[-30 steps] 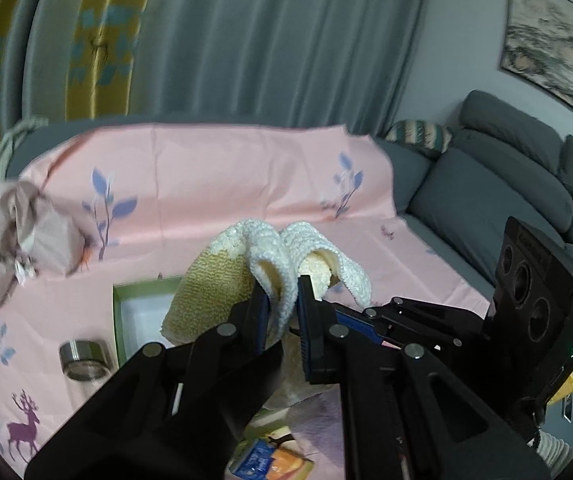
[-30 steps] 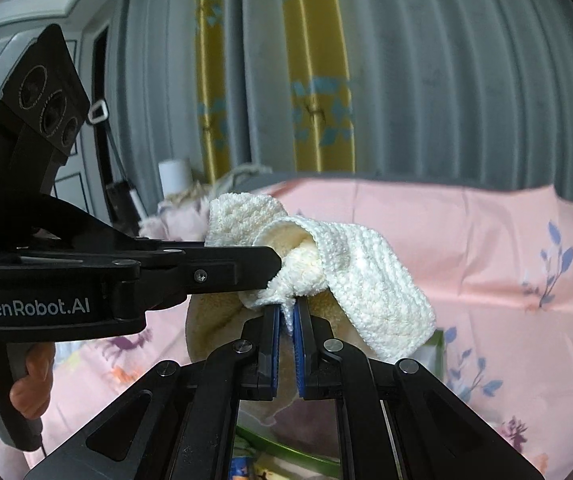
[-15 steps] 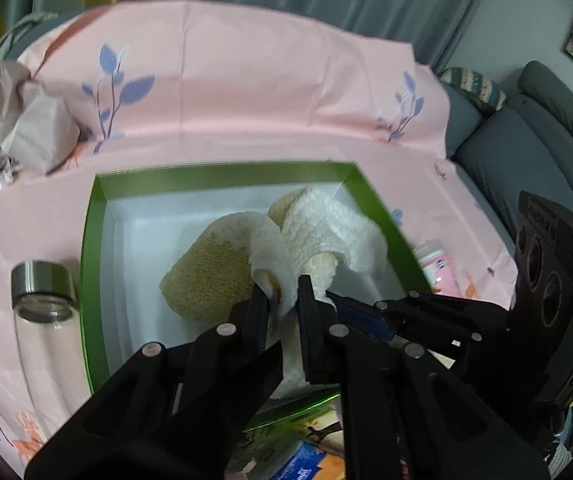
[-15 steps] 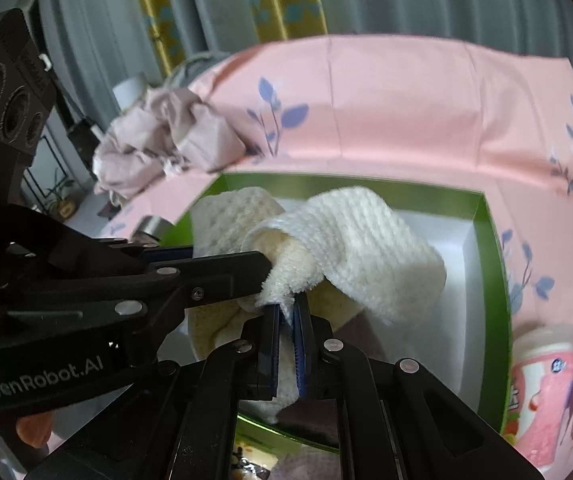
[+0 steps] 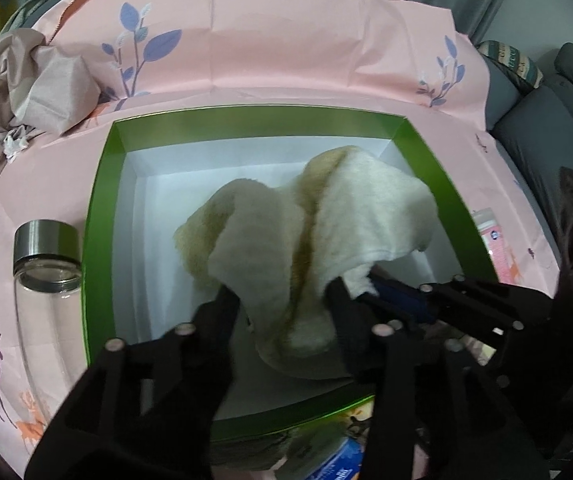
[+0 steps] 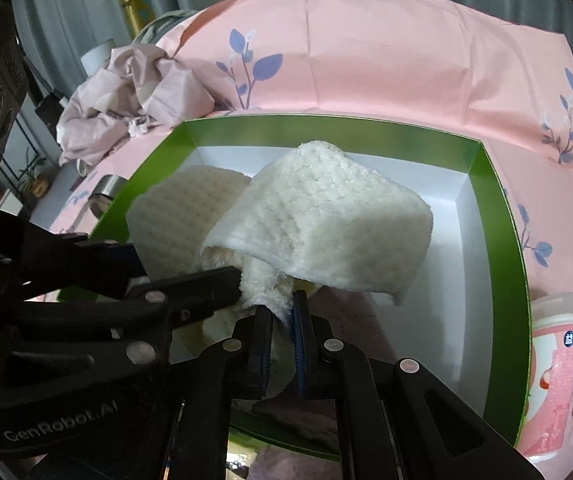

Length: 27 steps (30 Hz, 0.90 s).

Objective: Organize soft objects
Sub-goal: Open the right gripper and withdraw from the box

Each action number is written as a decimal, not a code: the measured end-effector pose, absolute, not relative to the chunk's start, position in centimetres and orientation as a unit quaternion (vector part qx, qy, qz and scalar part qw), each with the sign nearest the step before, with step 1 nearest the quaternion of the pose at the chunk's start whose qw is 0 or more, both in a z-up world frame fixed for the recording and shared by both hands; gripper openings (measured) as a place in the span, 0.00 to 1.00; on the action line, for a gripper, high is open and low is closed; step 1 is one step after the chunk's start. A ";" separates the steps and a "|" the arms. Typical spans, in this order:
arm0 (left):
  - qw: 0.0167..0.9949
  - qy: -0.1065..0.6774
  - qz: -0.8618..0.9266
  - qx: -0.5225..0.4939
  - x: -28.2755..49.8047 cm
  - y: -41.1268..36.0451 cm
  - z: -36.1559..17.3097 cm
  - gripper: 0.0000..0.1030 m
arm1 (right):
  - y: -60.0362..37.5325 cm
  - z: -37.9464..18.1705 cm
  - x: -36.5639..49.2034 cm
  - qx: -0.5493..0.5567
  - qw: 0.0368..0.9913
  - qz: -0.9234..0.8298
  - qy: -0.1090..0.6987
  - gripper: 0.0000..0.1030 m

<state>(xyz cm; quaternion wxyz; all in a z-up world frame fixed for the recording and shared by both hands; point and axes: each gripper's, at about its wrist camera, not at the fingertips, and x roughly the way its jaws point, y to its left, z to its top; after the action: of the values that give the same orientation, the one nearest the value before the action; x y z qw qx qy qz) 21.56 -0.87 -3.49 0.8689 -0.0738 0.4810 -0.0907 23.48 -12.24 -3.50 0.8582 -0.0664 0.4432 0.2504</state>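
Left wrist view first: the left gripper [image 5: 282, 300] has its jaws opening, the cream knitted cloth [image 5: 310, 240] sagging between them with the pads no longer pressing on it. Right beside it, the right gripper [image 6: 282, 312] is clamped tight on a fluffy corner of that same cloth, blue pads pinching the fabric. The cloth hangs low inside the green box [image 5: 98, 240], draped over its white floor, one fold flopped toward the right wall. So this one looks nearly stowed: by my read, one side is being let go and the other pinch has yet to release before it settles. Just outside the box on the left lies a glass bottle [image 5: 42, 272] with a steel cap; on the right stands a pink cup [image 6: 558, 376]. Farther back, on the pink patterned sheet [image 5: 306, 48], a crumpled mauve garment [image 5: 34, 84] sits untouched, likely the next soft thing to sort. Beyond that, grey sofa cushions [image 5: 546, 128].
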 end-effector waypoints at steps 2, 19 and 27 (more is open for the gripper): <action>0.869 0.483 -0.084 -0.076 21.6 -0.5 -3.6 0.56 | -12.2 -3.5 23.5 -0.068 0.858 0.248 0.444 0.09; 0.880 0.469 -0.036 -0.062 19.2 0.5 -2.0 0.95 | -14.3 -1.3 20.8 -0.064 0.880 0.220 0.415 0.67; 0.895 0.443 -0.026 -0.051 16.8 0.4 -0.1 0.99 | -15.0 0.4 17.9 -0.068 0.893 0.210 0.391 0.69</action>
<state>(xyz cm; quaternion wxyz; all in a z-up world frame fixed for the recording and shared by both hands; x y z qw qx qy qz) 16.82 0.43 -0.08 0.8948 -0.0514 0.4427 -0.0260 17.92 -15.01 0.45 0.8935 -0.0681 0.3909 0.2104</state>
